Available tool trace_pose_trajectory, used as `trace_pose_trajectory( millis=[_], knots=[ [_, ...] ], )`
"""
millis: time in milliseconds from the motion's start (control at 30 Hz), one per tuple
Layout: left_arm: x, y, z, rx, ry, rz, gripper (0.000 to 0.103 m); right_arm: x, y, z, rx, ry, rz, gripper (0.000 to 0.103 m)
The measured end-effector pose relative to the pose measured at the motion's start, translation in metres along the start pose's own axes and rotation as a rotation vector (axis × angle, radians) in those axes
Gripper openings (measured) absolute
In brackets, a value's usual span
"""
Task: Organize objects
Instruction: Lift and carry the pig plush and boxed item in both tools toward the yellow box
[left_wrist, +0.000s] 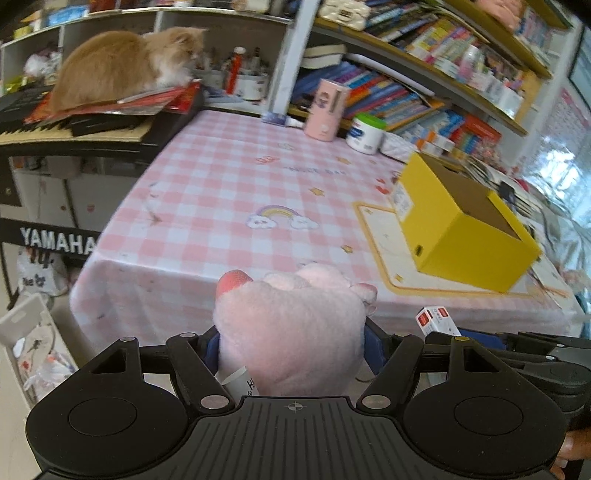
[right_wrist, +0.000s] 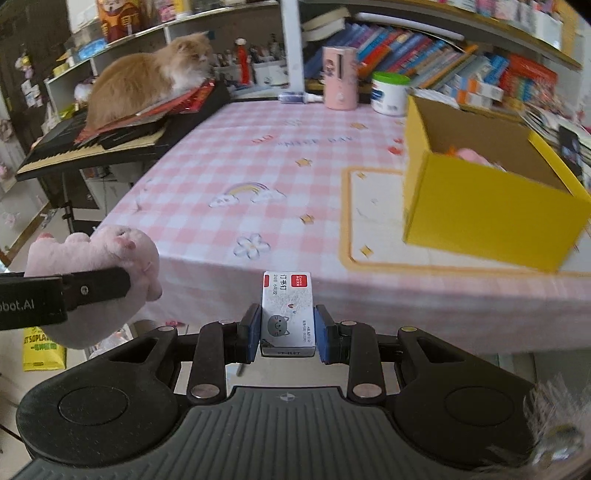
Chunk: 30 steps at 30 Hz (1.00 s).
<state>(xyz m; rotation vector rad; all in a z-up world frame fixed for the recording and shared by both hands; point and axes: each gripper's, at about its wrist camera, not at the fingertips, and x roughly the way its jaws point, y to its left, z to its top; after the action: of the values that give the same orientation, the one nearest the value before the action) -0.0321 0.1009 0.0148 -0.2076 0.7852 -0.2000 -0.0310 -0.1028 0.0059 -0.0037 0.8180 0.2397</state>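
Observation:
My left gripper (left_wrist: 291, 343) is shut on a pink plush toy (left_wrist: 291, 332), held in front of the table's near edge; the toy also shows in the right wrist view (right_wrist: 96, 266). My right gripper (right_wrist: 287, 328) is shut on a small white staple box (right_wrist: 287, 314) with a red label and a cat drawing; that box also shows in the left wrist view (left_wrist: 436, 319). An open yellow cardboard box (left_wrist: 465, 229) stands on a mat at the table's right side, also in the right wrist view (right_wrist: 487, 210), with something pink (right_wrist: 471, 155) inside.
The table has a pink checked cloth (left_wrist: 229, 192). A pink cylinder (left_wrist: 327, 110) and a white jar with a green lid (left_wrist: 365, 133) stand at its far edge. An orange cat (left_wrist: 125, 66) lies on a Yamaha keyboard (left_wrist: 74, 129) at left. Bookshelves (left_wrist: 424, 74) line the back.

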Motion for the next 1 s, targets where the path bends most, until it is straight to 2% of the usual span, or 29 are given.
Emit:
trace_pose_trajectory(
  millis=[300, 533, 1000],
  knots=[
    [0.003, -0.036, -0.006, 0.081, 0.021, -0.086, 0.071, -0.029, -0.029, -0.022, 0.105, -0.005, -0.091, 0.028],
    [0.013, -0.063, -0.008, 0.134, 0.046, -0.127, 0.071, -0.04, -0.05, -0.036, 0.147, 0.002, -0.128, 0.028],
    [0.036, -0.126, 0.002, 0.238, 0.067, -0.2, 0.071, -0.059, -0.107, -0.04, 0.247, -0.022, -0.198, 0.028]
  ],
)
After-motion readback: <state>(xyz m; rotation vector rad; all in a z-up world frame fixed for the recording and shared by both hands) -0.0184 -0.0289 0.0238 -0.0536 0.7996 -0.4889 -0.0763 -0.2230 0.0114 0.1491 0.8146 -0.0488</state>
